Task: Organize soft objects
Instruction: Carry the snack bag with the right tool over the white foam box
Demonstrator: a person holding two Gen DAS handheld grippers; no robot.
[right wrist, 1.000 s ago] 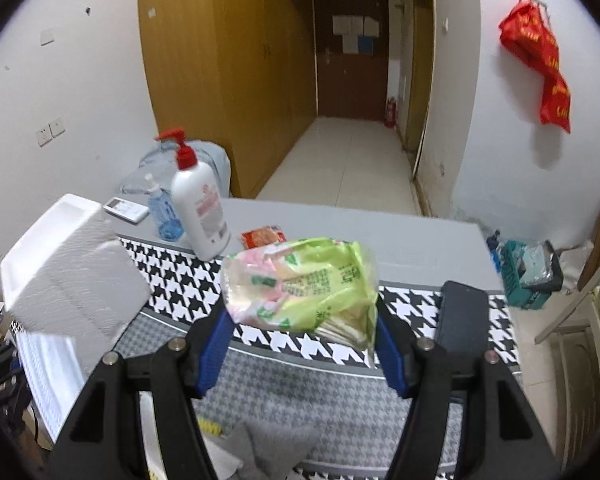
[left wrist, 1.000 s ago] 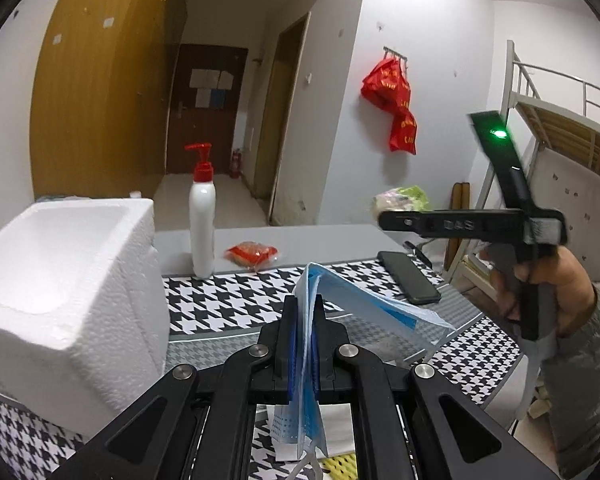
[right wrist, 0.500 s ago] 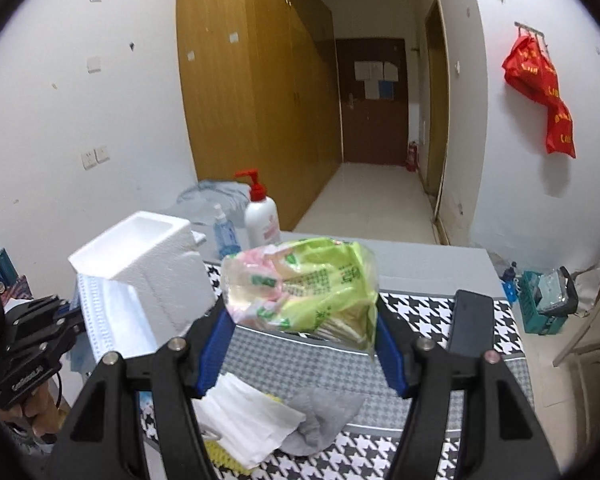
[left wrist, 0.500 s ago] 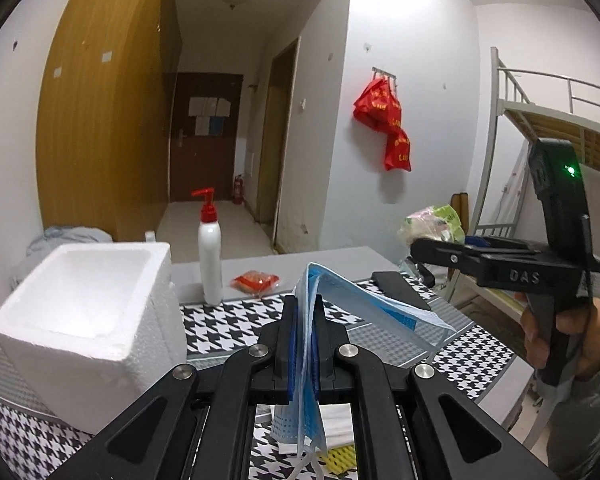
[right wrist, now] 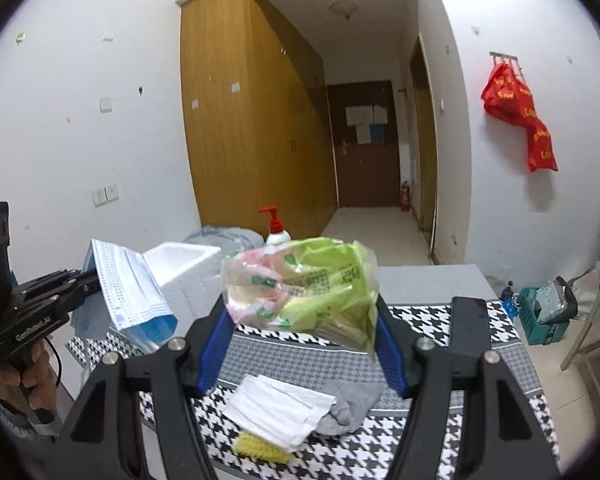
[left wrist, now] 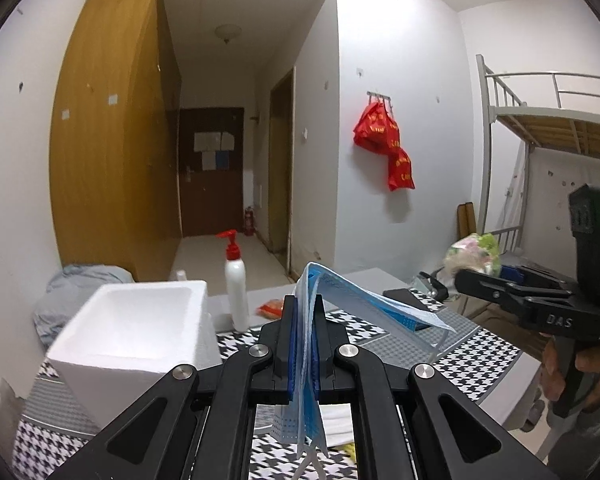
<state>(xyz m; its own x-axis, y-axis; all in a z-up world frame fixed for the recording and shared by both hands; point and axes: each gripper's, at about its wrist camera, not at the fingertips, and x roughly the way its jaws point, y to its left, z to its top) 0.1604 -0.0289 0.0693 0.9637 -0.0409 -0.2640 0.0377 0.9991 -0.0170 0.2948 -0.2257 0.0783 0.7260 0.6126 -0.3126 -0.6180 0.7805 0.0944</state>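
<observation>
While both loads hang above the houndstooth table [right wrist: 440, 314], the left gripper [left wrist: 304, 320] is clamped flat on a stack of blue face masks [left wrist: 364, 304] and the right gripper [right wrist: 300, 344] squeezes a green tissue pack [right wrist: 300, 292] between its blue pads. Judged next: bring each over the white foam box [left wrist: 140, 320] in turn, lower inside the rim, then release, so the limp masks do not snag the wall.

Blue masks [left wrist: 332, 292], green packet [right wrist: 304, 280], both aloft
</observation>
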